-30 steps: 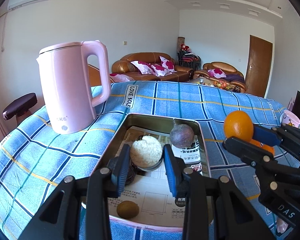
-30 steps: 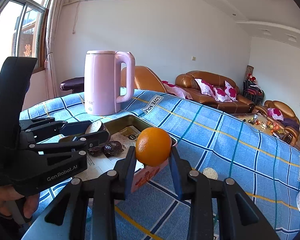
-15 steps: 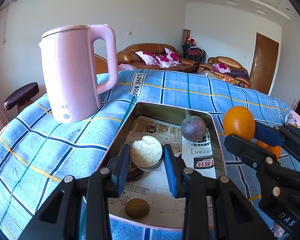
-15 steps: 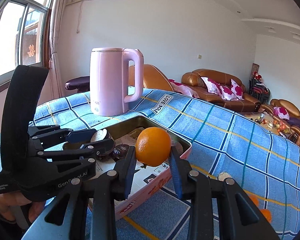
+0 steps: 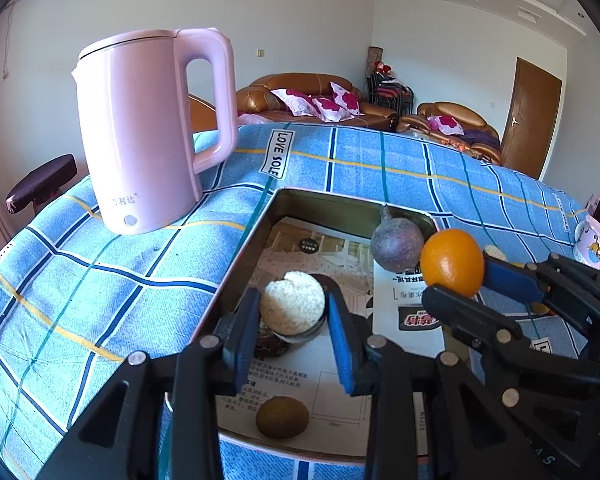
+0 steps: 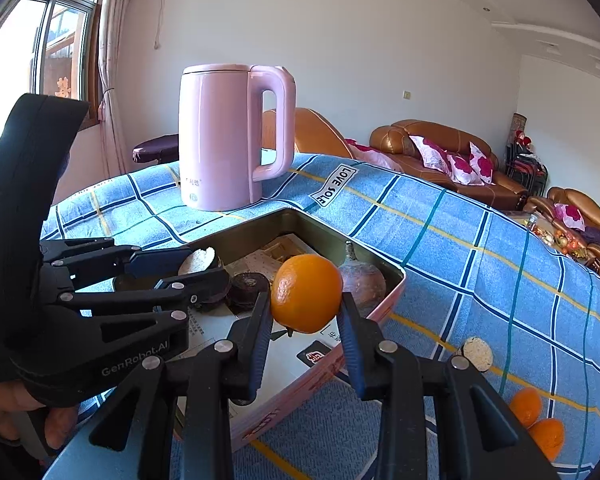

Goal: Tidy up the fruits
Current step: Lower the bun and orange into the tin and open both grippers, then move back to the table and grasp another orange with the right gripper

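Orange: round, glossy, clamped in right gripper. Halved fruit, pale flesh: clamped in left gripper. Orange now above tray, previously short of it.

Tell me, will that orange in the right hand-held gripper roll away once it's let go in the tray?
Probably a little. The orange is round and smooth, so it may roll on the flat paper lining. The tray has raised walls, and the purple fruit lies close by, so it should stop soon. It looks firm: the right hand-held gripper pinches it without denting it.
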Demonstrator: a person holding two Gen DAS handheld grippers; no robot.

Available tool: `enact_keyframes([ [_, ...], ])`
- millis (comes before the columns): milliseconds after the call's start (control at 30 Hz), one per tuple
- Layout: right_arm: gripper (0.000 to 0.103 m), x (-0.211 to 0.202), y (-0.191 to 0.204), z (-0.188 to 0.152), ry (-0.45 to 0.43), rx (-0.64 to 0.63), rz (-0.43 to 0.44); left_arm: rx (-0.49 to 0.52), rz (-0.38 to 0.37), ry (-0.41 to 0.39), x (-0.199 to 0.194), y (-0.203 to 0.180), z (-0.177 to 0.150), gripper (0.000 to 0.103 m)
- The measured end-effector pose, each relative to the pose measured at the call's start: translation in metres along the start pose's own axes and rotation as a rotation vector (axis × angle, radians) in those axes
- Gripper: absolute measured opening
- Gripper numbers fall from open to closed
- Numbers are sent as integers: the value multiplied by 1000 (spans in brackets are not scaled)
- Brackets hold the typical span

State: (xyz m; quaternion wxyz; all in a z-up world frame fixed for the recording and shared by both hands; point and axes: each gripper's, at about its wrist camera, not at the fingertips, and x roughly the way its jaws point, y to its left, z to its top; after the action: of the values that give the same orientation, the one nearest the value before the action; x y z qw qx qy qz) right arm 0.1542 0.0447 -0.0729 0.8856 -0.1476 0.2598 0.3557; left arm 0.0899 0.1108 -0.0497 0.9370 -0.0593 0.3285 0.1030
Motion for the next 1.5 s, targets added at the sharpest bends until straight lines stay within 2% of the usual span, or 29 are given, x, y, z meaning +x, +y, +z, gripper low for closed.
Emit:
enact_keyframes([
  [300, 35, 13, 1, -5, 49, 2, 7, 3, -16, 7, 4, -2, -3, 37],
  [500, 35, 13, -1, -5, 49, 7, 1, 1, -17, 7, 3, -1, -3, 37],
  [667, 36, 12, -2, -5, 41, 14, -18, -20, 4, -7, 1, 4, -2, 57],
  [733, 38, 10, -4, -5, 31, 23, -24, -28, 14, -16, -1, 6, -2, 62],
  [900, 50, 5, -7, -5, 7, 41, -44, -39, 11, -21, -3, 8, -2, 65],
  [1033, 52, -2, -10, -6, -10, 42, -69, -47, 19, -45, -10, 6, 1, 81],
  [1167, 58, -20, -20, -9, -28, 64, -96, -51, -19, -76, -23, -3, 6, 94],
  [1300, 61, -44, -40, -18, -41, 78, -156, -15, -49, -96, -33, -27, 11, 94],
  [1500, 62, -76, -88, -42, -22, 138, -306, 57, -88, -81, -35, -71, 11, 95],
])
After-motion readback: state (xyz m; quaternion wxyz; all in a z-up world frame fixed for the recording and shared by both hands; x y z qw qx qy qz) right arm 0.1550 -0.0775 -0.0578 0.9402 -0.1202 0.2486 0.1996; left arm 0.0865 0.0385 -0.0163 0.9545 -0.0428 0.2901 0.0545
